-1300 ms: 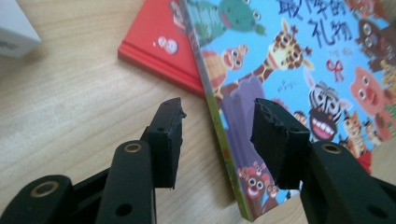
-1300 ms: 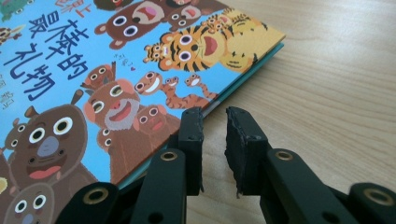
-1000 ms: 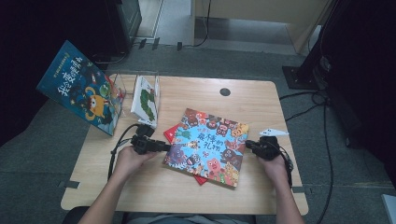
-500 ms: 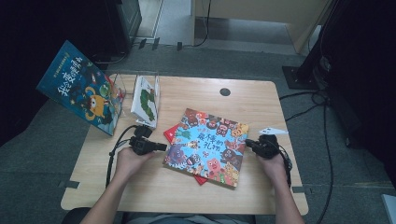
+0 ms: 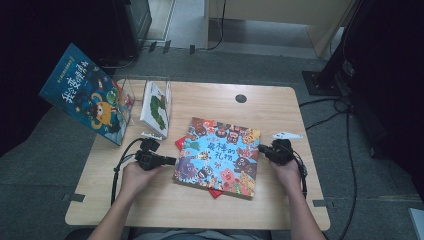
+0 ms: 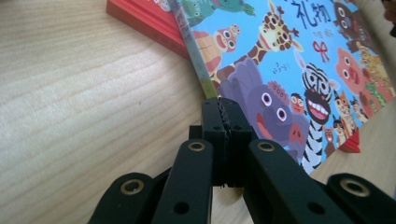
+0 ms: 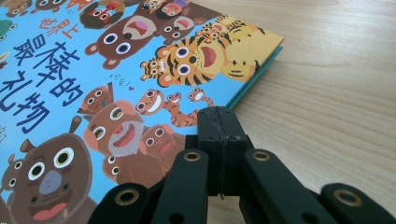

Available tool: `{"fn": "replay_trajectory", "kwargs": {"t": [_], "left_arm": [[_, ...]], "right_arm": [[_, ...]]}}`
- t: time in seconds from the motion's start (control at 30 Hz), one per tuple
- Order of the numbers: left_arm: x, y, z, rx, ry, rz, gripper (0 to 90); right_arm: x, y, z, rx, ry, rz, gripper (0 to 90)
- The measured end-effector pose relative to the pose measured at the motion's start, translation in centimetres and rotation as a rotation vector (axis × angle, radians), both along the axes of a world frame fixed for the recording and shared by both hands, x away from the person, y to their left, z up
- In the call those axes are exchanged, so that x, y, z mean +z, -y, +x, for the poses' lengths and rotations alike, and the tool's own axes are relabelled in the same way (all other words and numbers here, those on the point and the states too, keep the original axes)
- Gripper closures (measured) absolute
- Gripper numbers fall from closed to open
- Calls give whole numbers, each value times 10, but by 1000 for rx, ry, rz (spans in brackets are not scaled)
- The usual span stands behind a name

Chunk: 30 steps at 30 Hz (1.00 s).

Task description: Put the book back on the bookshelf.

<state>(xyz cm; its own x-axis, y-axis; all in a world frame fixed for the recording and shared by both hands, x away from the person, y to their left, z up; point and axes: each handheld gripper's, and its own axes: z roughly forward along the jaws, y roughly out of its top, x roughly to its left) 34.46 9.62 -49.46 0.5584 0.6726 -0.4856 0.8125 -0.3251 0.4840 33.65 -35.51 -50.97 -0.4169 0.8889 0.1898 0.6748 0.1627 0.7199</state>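
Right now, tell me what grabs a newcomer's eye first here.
The bright animal-covered picture book lies mid-table on a red book. The left gripper and right gripper sit shut at its two side edges. Another blue picture book leans off the table's far left corner.

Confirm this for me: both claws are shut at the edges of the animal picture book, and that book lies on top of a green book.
Not quite. The book under the animal picture book is red, not green, as the left gripper view shows. The rest holds: the left claw and right claw are both shut at its edges.
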Motion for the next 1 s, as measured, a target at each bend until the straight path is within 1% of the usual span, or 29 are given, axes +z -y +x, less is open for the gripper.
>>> {"fn": "replay_trajectory", "kwargs": {"t": [0.07, 0.13, 0.2, 0.43, 0.5, 0.57, 0.8, 0.9, 1.0], "left_arm": [[0, -1, -3, 2, 10, 6, 900], [0, -2, -5, -3, 23, 21, 900], [0, -3, -8, 4, 25, 23, 900], [-7, -8, -16, 28, 8, 17, 900], [-8, -8, -18, 27, 0, 7, 900], [-9, -9, -21, 36, 7, 9, 900], [-10, -12, -28, 37, -4, 1, 900], [-9, -10, -32, 32, -3, 10, 900], [-9, -8, -35, 34, 0, 12, 900]], "right_arm": [[0, -2, 2, 3, 7, 0, 900], [0, -5, 6, 5, -1, 4, 900], [0, -8, 9, 11, 2, -1, 900], [1, -17, 20, 28, -2, 0, 900], [1, -20, 24, 34, -6, -2, 900], [1, -22, 26, 39, -6, -4, 900], [1, -30, 34, 41, -7, -4, 900], [1, -32, 38, 34, -8, 4, 900], [2, -33, 40, 35, -4, -2, 900]]}}
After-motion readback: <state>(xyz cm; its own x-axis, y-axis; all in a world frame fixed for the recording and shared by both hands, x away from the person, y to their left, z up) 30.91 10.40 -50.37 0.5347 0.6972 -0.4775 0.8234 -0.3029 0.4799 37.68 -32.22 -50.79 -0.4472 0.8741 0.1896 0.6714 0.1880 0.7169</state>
